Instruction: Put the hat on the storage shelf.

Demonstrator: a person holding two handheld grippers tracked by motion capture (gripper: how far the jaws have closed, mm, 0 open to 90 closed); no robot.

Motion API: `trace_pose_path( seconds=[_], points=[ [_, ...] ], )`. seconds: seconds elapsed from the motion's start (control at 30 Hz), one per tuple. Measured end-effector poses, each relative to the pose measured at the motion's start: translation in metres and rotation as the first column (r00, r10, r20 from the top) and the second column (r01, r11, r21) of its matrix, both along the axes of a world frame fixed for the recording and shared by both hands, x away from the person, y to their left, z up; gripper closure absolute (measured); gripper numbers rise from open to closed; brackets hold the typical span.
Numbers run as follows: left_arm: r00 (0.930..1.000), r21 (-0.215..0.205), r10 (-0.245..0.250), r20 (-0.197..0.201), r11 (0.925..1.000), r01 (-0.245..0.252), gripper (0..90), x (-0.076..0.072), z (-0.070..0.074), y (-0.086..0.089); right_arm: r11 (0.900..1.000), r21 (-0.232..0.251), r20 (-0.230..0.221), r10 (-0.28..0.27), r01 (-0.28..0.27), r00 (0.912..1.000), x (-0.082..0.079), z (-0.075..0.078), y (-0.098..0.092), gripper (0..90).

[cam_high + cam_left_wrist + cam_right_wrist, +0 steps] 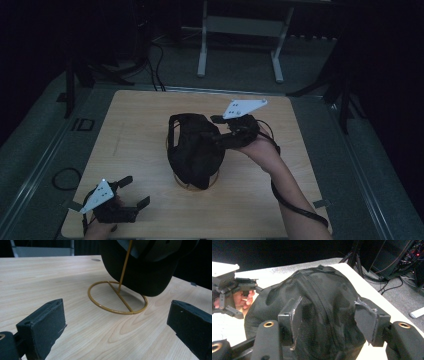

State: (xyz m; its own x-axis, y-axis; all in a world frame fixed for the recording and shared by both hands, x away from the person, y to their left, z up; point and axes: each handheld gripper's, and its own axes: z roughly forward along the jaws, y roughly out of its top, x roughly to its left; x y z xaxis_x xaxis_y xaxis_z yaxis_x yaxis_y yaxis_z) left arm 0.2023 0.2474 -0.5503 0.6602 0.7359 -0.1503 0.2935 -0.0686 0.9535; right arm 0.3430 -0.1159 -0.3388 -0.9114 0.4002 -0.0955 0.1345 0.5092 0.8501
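Table (140,125): light wood, room around it dark. Black cap (192,150) sits mid-table on a gold wire stand (117,300), prob. so it keeps its shape; ring base flat on the wood. Right gripper (328,322) at the cap's right side, jaws apart w/ mesh crown between, pads not pressing. Left gripper (115,327) parked at near-left corner, jaws wide, nothing between. Stand's top hidden inside cap; brim hard to make out, low light.
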Motion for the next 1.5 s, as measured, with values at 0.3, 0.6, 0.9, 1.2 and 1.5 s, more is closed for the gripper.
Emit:
trace_pose_path(
  seconds=[0.3,0.6,0.9,1.2,1.5],
  points=[
    [1.0000,0.010,-0.003,-0.003,0.9999,0.003,2.3,0.001,-0.001,0.000,0.997,0.060,-0.033,0.046,-0.044,0.9984,-0.001,-0.002,-0.016,13.0],
    [1.0000,0.013,0.000,0.001,0.9999,0.000,2.3,0.001,-0.001,0.001,0.998,0.063,-0.023,0.034,-0.032,0.9992,-0.001,-0.010,-0.032,11.7],
    [1.0000,0.032,-0.001,0.008,0.9995,0.001,2.3,0.001,-0.001,0.000,0.998,0.056,-0.019,-0.008,0.009,0.9998,-0.001,-0.017,-0.051,11.7],
    [1.0000,0.023,0.001,0.006,0.9997,-0.001,2.3,0.001,-0.001,0.000,0.999,0.034,-0.035,-0.039,0.041,0.9986,0.002,-0.035,-0.066,11.8],
    [1.0000,0.026,0.000,0.006,0.9997,0.000,2.3,0.000,-0.001,0.000,0.999,0.018,-0.033,-0.043,0.044,0.9985,-0.002,-0.045,-0.071,12.7]
  ],
)
